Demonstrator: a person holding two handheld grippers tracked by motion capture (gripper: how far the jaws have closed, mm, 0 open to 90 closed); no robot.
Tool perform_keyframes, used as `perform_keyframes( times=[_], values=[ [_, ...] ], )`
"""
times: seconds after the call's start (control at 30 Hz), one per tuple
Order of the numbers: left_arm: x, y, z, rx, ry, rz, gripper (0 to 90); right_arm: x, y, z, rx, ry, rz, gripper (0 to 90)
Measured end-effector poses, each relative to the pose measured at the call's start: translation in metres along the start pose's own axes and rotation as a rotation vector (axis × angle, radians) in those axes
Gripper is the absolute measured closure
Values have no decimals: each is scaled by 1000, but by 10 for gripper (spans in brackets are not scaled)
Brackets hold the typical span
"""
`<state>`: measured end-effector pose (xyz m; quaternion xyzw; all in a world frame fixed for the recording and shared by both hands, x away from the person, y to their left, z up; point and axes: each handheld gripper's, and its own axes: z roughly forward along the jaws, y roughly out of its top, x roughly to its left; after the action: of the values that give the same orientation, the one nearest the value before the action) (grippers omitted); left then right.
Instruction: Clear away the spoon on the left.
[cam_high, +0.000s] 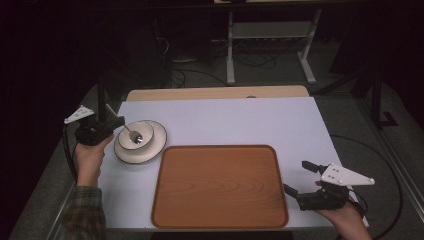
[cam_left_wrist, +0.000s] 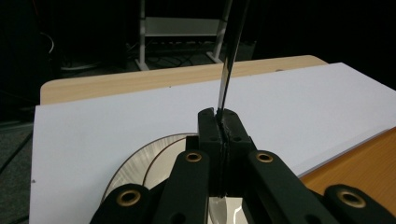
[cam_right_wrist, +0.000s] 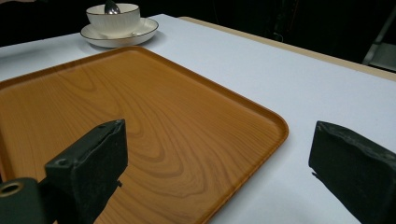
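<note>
Currently left gripper (cam_high: 116, 121) is clamped on the spoon (cam_high: 131, 131) handle; its bowl end sits in the cup (cam_high: 136, 135), left of the tray (cam_high: 220, 186). Right gripper (cam_high: 298, 179) gapes empty beside the tray.

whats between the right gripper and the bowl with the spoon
The wooden tray lies between the right gripper and the bowl, plain in the high view.

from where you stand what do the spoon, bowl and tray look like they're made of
Spoon: likely polished metal, since its handle shines like a mirror in the left gripper view. Bowl: probably glazed ceramic, glossy cream-white with a thin dark rim line. Tray: wood-look with printed-looking grain and a smooth satin sheen, possibly laminate or plastic; hard to say.
</note>
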<state>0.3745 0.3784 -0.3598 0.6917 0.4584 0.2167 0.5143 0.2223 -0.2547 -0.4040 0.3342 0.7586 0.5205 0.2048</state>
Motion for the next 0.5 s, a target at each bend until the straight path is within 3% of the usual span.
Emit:
perform_keyframes(
  times=[0.5],
  values=[
    [-15, 17, -7, -19, -75, 5, 889, 0, 0, -1, -1, -2, 0, 39]
  ],
)
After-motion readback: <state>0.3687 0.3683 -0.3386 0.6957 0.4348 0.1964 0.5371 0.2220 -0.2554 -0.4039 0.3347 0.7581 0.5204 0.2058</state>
